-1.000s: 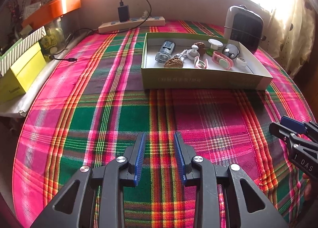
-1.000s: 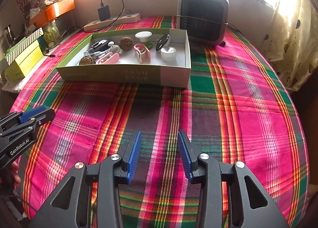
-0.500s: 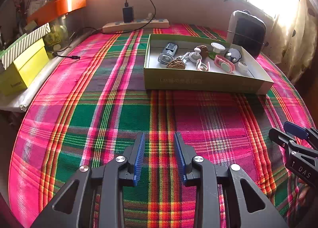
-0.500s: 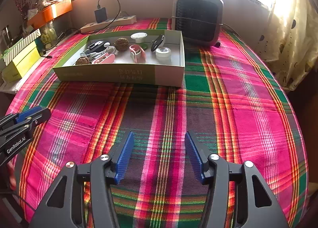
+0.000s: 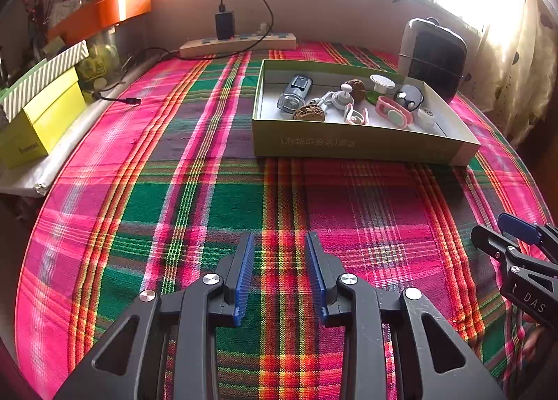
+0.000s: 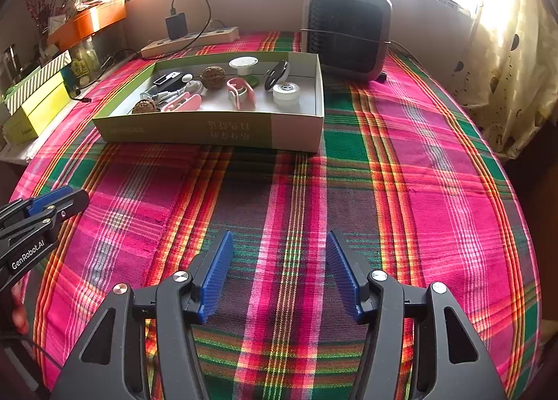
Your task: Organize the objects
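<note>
A shallow green-and-white cardboard box [image 5: 348, 145] [image 6: 209, 129] sits toward the back of the plaid-covered table. It holds several small items, among them two walnuts [image 5: 308, 112], a pink case [image 6: 240, 91], a white tape roll [image 6: 286, 93] and a silver gadget [image 5: 294, 98]. My left gripper [image 5: 279, 237] hovers open over bare cloth well in front of the box, nothing between its blue pads. My right gripper [image 6: 279, 236] is also over bare cloth, its jaws opening with nothing between them. Each gripper shows at the edge of the other's view.
A dark grey heater [image 6: 347, 30] stands behind the box's right end. A power strip [image 5: 237, 44] with a charger lies along the back wall. Yellow and striped boxes [image 5: 42, 117] and an orange box [image 5: 104, 12] crowd the left edge. A curtain [image 6: 516, 68] hangs on the right.
The right gripper's jaws have spread noticeably wider. The left gripper's jaws look the same, and both hands stay where they were.
</note>
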